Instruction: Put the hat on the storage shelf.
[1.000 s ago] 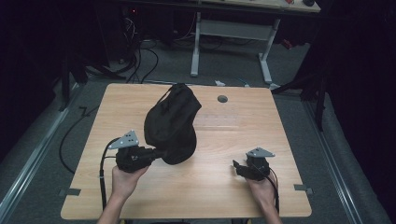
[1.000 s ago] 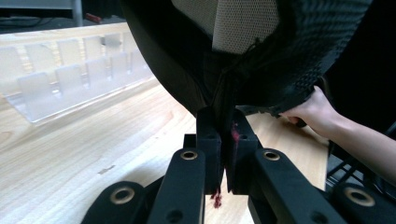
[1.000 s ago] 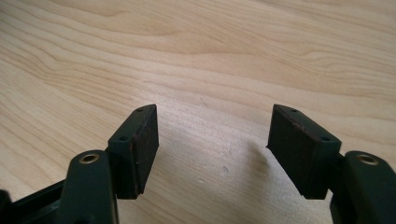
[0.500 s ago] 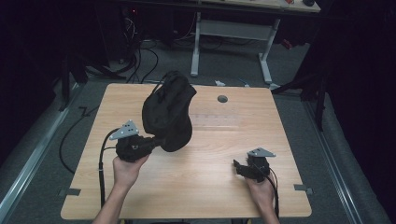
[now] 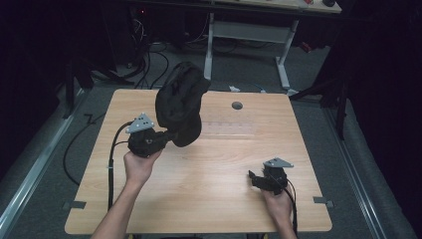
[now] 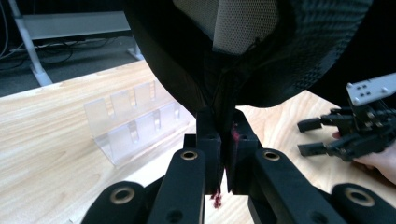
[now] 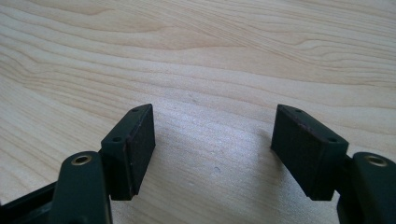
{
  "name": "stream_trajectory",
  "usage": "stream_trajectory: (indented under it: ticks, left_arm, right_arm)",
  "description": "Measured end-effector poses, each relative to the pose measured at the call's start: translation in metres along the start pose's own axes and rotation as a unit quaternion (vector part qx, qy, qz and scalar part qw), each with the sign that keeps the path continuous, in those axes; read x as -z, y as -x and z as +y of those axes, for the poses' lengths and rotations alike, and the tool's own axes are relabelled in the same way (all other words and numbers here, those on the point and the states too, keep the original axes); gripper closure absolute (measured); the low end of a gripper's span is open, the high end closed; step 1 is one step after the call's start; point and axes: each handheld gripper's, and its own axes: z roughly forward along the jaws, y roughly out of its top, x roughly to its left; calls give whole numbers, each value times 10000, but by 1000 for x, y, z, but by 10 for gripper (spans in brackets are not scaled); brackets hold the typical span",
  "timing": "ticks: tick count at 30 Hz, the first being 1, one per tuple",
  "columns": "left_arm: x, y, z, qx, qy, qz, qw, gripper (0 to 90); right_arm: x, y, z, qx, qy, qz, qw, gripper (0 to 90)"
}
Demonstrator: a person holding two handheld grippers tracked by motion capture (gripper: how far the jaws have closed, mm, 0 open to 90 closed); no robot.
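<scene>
Illumination is concentrated on the wooden table (image 5: 209,169), which is evenly lit from above; the surrounding room is dim to near black. The high view is soft and low in detail. Both gripper views are brighter, with near jaws slightly blurred and soft shadows beneath them.

Dark room. Light wooden counter (image 5: 209,199) on grey floor (image 5: 45,164). Behind it white-legged desk (image 5: 249,30); black cables (image 5: 149,55) across floor; metal rail (image 5: 30,189) at left.
</scene>
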Motion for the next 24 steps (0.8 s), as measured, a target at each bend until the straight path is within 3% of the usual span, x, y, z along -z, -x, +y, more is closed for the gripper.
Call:
stream_trajectory:
  ticks: [11, 18, 24]
  left_arm:
    - [-15, -15, 14, -31, 68, 415, 9991, 859]
    - [-27, -24, 13, -2, -109, 712, 9974, 859]
    - [-37, -30, 9, 37, -200, 848, 9962, 859]
  right_arm:
    - [0, 0, 0, -6, -2, -4, 10000, 303]
    - [0, 0, 0, 16, 0, 3, 10000, 302]
    - [0, -1, 0, 39, 2, 27, 10000, 312]
